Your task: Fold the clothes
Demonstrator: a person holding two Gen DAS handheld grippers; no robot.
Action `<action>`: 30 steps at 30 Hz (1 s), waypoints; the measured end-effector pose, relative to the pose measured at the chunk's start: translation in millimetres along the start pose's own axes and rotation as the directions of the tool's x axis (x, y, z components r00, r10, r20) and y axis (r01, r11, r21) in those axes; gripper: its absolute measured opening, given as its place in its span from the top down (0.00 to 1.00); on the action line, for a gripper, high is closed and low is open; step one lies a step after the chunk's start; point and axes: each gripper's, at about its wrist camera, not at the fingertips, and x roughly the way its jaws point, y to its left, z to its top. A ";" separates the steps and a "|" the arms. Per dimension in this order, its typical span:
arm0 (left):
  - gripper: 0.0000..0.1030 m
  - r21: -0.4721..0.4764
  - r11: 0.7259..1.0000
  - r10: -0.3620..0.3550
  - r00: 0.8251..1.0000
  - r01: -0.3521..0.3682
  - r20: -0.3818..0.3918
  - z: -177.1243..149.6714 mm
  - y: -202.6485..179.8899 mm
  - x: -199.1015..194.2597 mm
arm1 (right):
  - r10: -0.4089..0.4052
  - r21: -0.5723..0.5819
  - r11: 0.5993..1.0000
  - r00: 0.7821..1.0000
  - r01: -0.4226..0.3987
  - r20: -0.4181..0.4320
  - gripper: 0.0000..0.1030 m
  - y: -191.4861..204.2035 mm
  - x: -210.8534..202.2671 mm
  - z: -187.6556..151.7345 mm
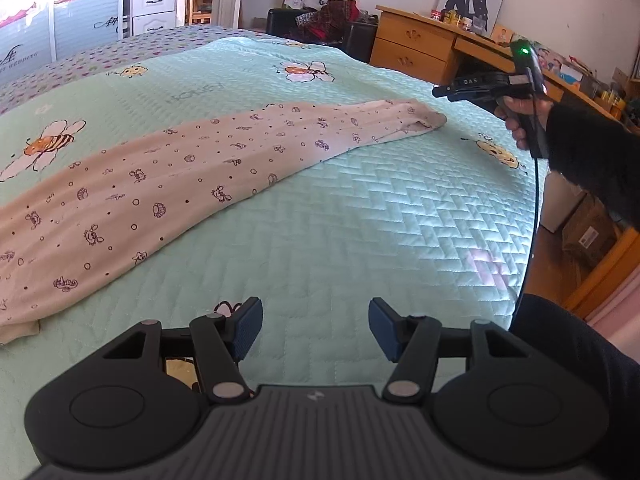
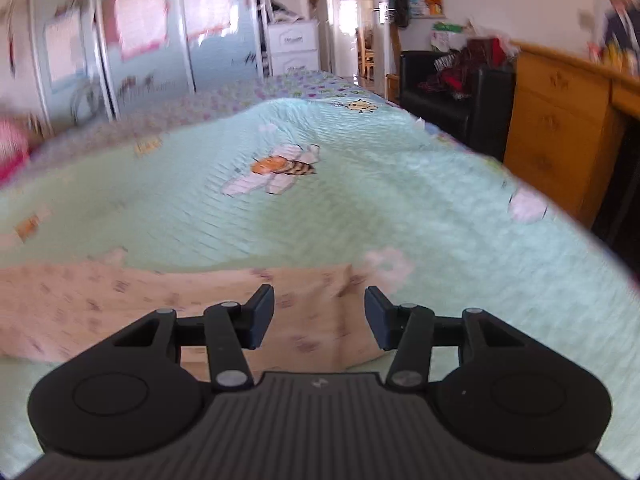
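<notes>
The printed garment (image 1: 168, 184) lies flat beyond and left of the empty, spread-apart left gripper (image 1: 316, 330).

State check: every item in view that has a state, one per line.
Cream printed cotton garment: lying flat in a long strip on the bed, not held.
Mint green quilted bedspread: spread smooth.
Left tool: open, empty, above bare bedspread.
Right tool: open, empty, above the garment's end.
Wooden desk drawers: closed.
</notes>
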 end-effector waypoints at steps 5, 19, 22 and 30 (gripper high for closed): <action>0.40 0.015 1.000 -0.001 1.000 0.002 -0.012 0.5 -5.9 1.2 | -0.068 0.036 0.997 0.998 0.068 0.008 0.49 -12.1 1.5 -20.5; 0.40 0.076 0.997 0.013 0.998 -0.009 -0.059 8.4 -31.4 1.6 | -0.090 0.649 0.754 0.963 -0.101 0.255 0.51 -3.6 0.0 -99.6; 0.40 0.089 0.996 0.021 0.997 -0.014 -0.070 9.2 -36.7 2.1 | -0.120 0.670 0.734 0.951 -0.109 0.286 0.51 -3.2 5.5 -100.1; 0.40 0.125 0.992 0.028 0.996 -0.016 -0.090 8.3 -51.1 6.4 | -0.122 0.711 0.692 0.949 -0.129 0.291 0.85 -12.3 19.5 -102.7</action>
